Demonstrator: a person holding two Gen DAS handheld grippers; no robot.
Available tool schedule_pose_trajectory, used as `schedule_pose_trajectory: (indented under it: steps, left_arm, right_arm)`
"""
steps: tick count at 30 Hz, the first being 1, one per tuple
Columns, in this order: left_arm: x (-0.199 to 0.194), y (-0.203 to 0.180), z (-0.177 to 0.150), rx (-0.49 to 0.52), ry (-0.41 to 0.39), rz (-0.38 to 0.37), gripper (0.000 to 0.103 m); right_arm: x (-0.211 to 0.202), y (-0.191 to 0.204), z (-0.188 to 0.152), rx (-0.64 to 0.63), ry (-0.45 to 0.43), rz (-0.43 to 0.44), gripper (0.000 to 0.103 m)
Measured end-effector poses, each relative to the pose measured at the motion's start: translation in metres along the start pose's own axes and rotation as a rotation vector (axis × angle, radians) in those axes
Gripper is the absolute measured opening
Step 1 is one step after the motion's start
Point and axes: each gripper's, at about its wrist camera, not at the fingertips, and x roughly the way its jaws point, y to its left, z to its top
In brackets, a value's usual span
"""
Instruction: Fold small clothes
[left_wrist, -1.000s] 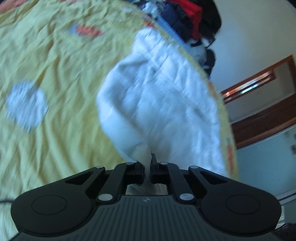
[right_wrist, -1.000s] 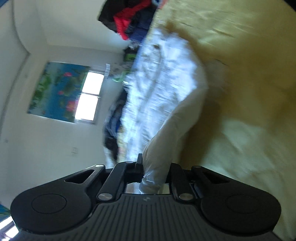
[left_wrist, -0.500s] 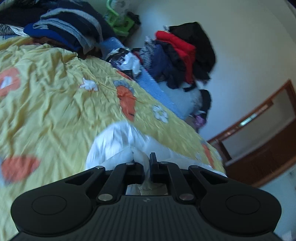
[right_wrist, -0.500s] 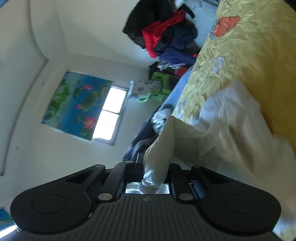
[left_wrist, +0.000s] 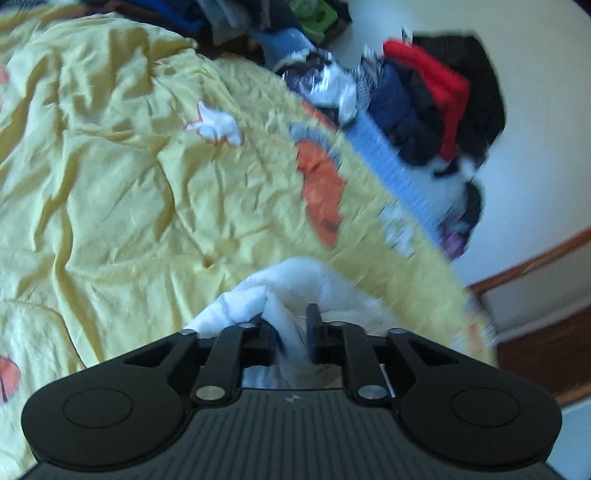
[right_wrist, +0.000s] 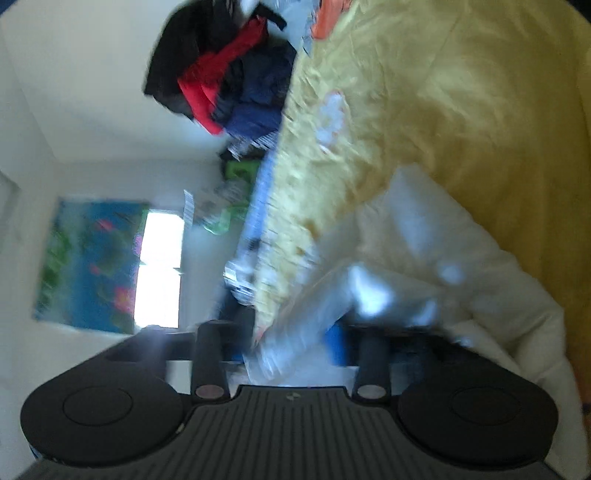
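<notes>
One small white garment (left_wrist: 295, 280), soft and crumpled, lay bunched at the near edge of a yellow bedspread (left_wrist: 110, 192); in the right wrist view the same garment (right_wrist: 436, 236) spread as a pale, blurred, rumpled mass over the yellow cover (right_wrist: 480, 92). A fold of its cloth ran down between the fingers of the left gripper (left_wrist: 291, 332), whose jaws were opening, a narrow gap showing beside the cloth on the right finger's side. The right gripper (right_wrist: 295, 332) had its jaws opening too, standing well apart, with a loose white strip of the garment hanging between them; motion blur made it impossible to tell whether the pads touched it. The bedspread was creased throughout and printed with an orange patch (left_wrist: 321, 192) and a white shape outlined in orange (left_wrist: 218, 125). Along the bed's far edge ran a blue strip of bedding (left_wrist: 391, 166). Beyond it, against a pale wall, sat a heap of clothes (left_wrist: 436, 110) in red, navy and black, with a green item (left_wrist: 314, 14) further along the edge. The left wrist view also showed brown wooden trim (left_wrist: 535, 266) on the right. The right wrist view showed a bright window (right_wrist: 159, 266) with a blue floral picture (right_wrist: 88, 258) just beside it.
</notes>
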Motion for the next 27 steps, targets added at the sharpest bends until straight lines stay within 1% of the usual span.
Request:
schedule_pose_trajectory:
  steps: [1,2,3,4,5,6,7,8,9,10,12,13,14,15,16,17,18,19,20,21,22,24,26,27]
  left_arm:
    - [-0.009,0.003,0.003,-0.028,-0.012,-0.036,0.033]
    - [-0.018,0.003,0.006,-0.041,-0.018,-0.066,0.057]
    - [-0.029,0.004,0.009,-0.047,-0.04,-0.088,0.076]
    - [-0.041,0.0,0.01,-0.04,-0.087,-0.09,0.08]
    - [-0.055,-0.006,0.009,-0.007,-0.141,-0.09,0.08]
    - [-0.069,-0.014,0.006,0.047,-0.188,-0.086,0.08]
    - [-0.079,-0.023,0.003,0.103,-0.231,-0.071,0.08]
    - [-0.088,-0.034,-0.006,0.18,-0.29,-0.047,0.08]
    - [-0.093,-0.048,-0.019,0.28,-0.353,-0.012,0.08]
    - [-0.091,-0.065,-0.036,0.408,-0.396,0.036,0.08]
    - [-0.067,-0.099,-0.081,0.73,-0.443,0.199,0.08]
    - [-0.046,-0.109,-0.101,0.859,-0.448,0.281,0.08]
    - [-0.025,-0.114,-0.117,0.945,-0.424,0.344,0.08]
    - [-0.002,-0.116,-0.125,0.991,-0.381,0.381,0.08]
    - [0.018,-0.116,-0.126,1.0,-0.336,0.409,0.08]
    - [0.034,-0.115,-0.122,0.987,-0.294,0.444,0.081]
    - [0.05,-0.112,-0.116,0.961,-0.253,0.484,0.081]
    - [0.061,-0.109,-0.107,0.913,-0.223,0.497,0.081]
    - [0.067,-0.106,-0.097,0.857,-0.192,0.476,0.083]
    - [0.073,-0.103,-0.087,0.812,-0.15,0.456,0.088]
    - [0.078,-0.1,-0.078,0.781,-0.117,0.445,0.091]
    - [0.087,-0.093,-0.064,0.737,-0.072,0.424,0.103]
    - [0.092,-0.084,-0.055,0.682,-0.048,0.399,0.103]
    - [0.091,-0.082,-0.056,0.67,-0.052,0.396,0.103]
  right_arm:
    - [-0.008,0.007,0.002,0.005,-0.038,0.034,0.083]
    - [-0.015,0.013,0.004,-0.001,-0.067,0.056,0.087]
    - [-0.021,0.021,0.004,-0.022,-0.092,0.064,0.089]
    - [-0.028,0.032,0.001,-0.068,-0.106,0.07,0.089]
    - [-0.03,0.04,-0.002,-0.114,-0.099,0.074,0.089]
    - [-0.03,0.049,-0.007,-0.172,-0.082,0.059,0.089]
    - [-0.028,0.06,-0.015,-0.247,-0.058,0.021,0.088]
    - [-0.022,0.072,-0.025,-0.346,-0.027,-0.022,0.088]
    - [-0.014,0.084,-0.034,-0.447,-0.007,-0.062,0.088]
    - [-0.003,0.096,-0.047,-0.58,-0.001,-0.128,0.087]
    - [0.019,0.109,-0.064,-0.803,0.016,-0.227,0.087]
    - [0.033,0.112,-0.072,-0.893,0.041,-0.267,0.088]
    - [0.052,0.11,-0.078,-0.957,0.071,-0.327,0.088]
    - [0.064,0.105,-0.08,-0.985,0.096,-0.371,0.089]
    - [0.081,0.097,-0.08,-1.005,0.126,-0.421,0.089]
    - [0.096,0.09,-0.078,-1.012,0.142,-0.474,0.089]
    - [0.105,0.081,-0.076,-1.019,0.15,-0.523,0.088]
    - [0.111,0.071,-0.072,-1.024,0.153,-0.547,0.088]
    - [0.11,0.064,-0.067,-1.009,0.151,-0.535,0.089]
    - [0.104,0.061,-0.067,-0.989,0.15,-0.517,0.089]
    - [0.104,0.057,-0.064,-0.97,0.15,-0.501,0.091]
    - [0.105,0.051,-0.062,-0.978,0.161,-0.477,0.093]
    - [0.108,0.046,-0.065,-1.007,0.154,-0.469,0.095]
    - [0.112,0.045,-0.067,-1.016,0.148,-0.475,0.096]
